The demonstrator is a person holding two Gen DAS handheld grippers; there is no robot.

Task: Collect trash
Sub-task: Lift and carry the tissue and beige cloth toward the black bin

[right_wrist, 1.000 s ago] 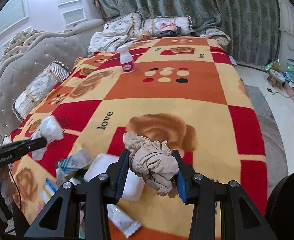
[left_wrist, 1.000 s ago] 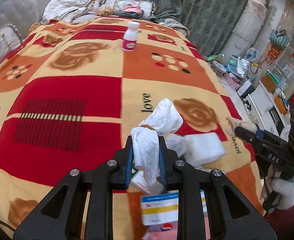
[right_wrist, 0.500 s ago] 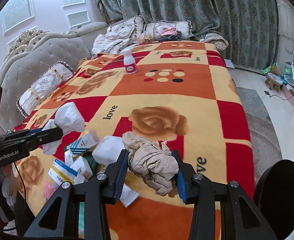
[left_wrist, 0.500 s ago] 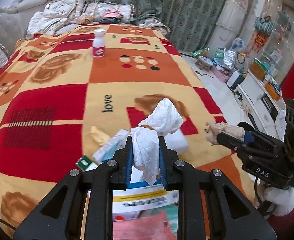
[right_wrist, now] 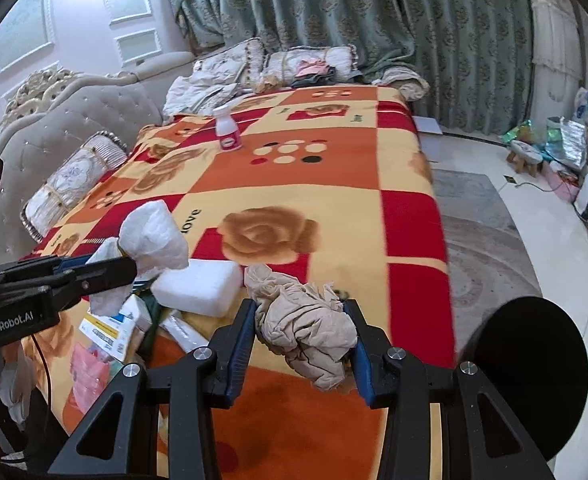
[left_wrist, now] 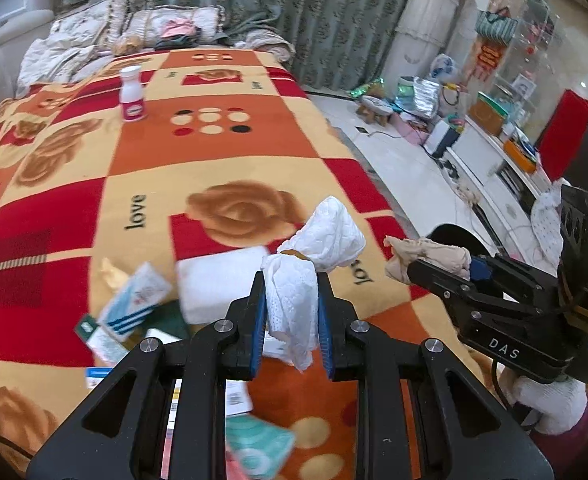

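Bed (right_wrist: pixel 410 216), covered by a red, orange and yellow blanket (left_wrist: pixel 213 160) with rose and "love" prints; grey padded headboard and pillows on the far side in the right view, green curtain (right_wrist: pixel 334 8) behind.

Dark round shape (right_wrist: pixel 530 376) at the bed's near right corner in the right view, possibly a bin mouth, cannot tell.

Litter cluster on the near end of the blanket: a white foam-like block (right_wrist: pixel 197 286), a blue-and-white carton (left_wrist: pixel 133 304), flat packets and wrappers beside and partly under it. A small white bottle (left_wrist: pixel 131 94) with a pink label stands upright, well apart, toward the far end.

Left gripper (left_wrist: pixel 291 320): tongs narrow, clamped on a white tissue wad (left_wrist: pixel 318 248), lifted clear of the blanket. The wad bulges above the pads and a tail hangs below.

Right gripper (right_wrist: pixel 302 344): tongs partway closed, holding a crumpled beige cloth-like wad (right_wrist: pixel 306 328), also off the blanket, just right of the foam block.

Handling, judged:
- Both wads look very light, soft and compressible; no breakage risk. Loose tails could snag or slip free if the squeeze eases.
- Best hold is across the dense middle of each crumple, as now.
- Remaining cartons and packets look light but flat and slick; take them by an edge or raised corner.
- The foam block looks bulky, needing wide tongs across its short side.
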